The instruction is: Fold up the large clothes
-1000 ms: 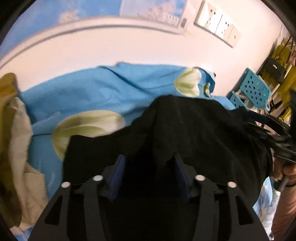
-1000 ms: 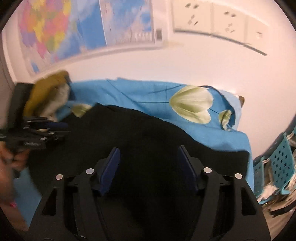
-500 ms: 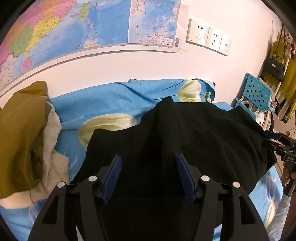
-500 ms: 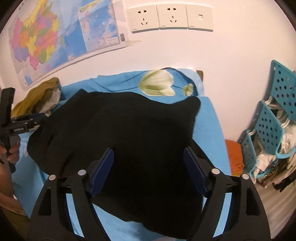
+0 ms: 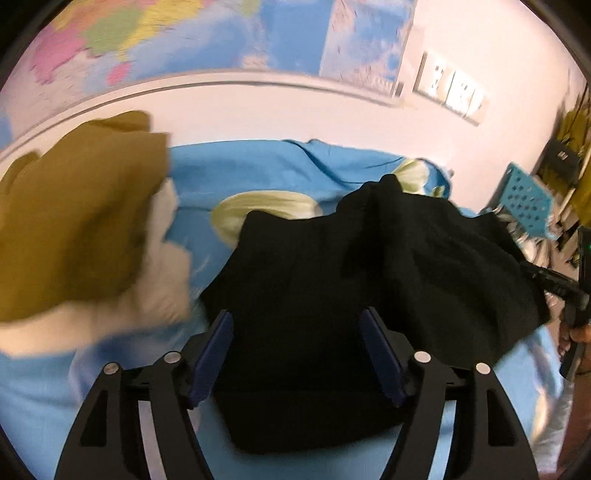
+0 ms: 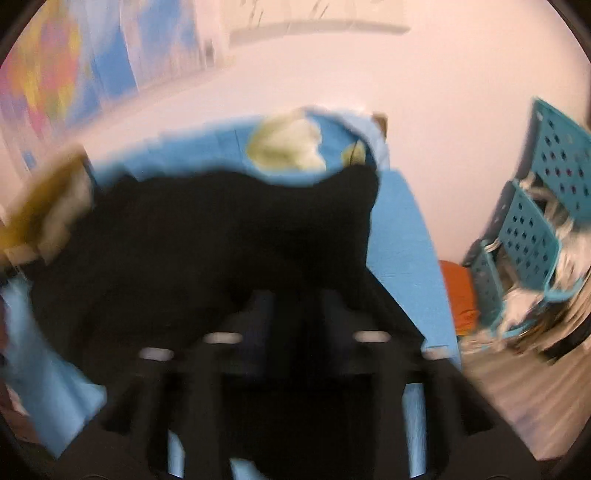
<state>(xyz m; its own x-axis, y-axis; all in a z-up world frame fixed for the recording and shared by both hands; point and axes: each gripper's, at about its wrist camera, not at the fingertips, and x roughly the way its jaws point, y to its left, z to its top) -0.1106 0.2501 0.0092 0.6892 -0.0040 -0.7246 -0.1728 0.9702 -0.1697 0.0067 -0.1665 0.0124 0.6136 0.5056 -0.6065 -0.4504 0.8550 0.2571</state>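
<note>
A large black garment (image 5: 369,266) lies bunched on a blue bed sheet (image 5: 258,173) printed with pale tulips. My left gripper (image 5: 297,350) hangs over its near edge. The jaws are opening, with black cloth lying between the blue pads (image 5: 214,354) but not pinched. In the blurred right wrist view the garment (image 6: 207,240) fills the middle. My right gripper (image 6: 297,306) is at its right edge with jaws closing and black cloth between them. Blur hides whether the pads press. The right gripper (image 5: 554,284) also shows at the garment's far right in the left wrist view.
A mustard and cream clothes pile (image 5: 74,221) sits on the bed's left side. Teal perforated crates (image 6: 535,221) and an orange cloth (image 6: 458,291) stand on the floor to the right. A wall map (image 5: 184,33) and sockets (image 5: 450,92) are behind the bed.
The left gripper's jaws widened, and its view swung left, bringing the mustard pile closer. The right gripper's jaws spread, then narrowed on the garment's right edge, and its view is now blurred.
</note>
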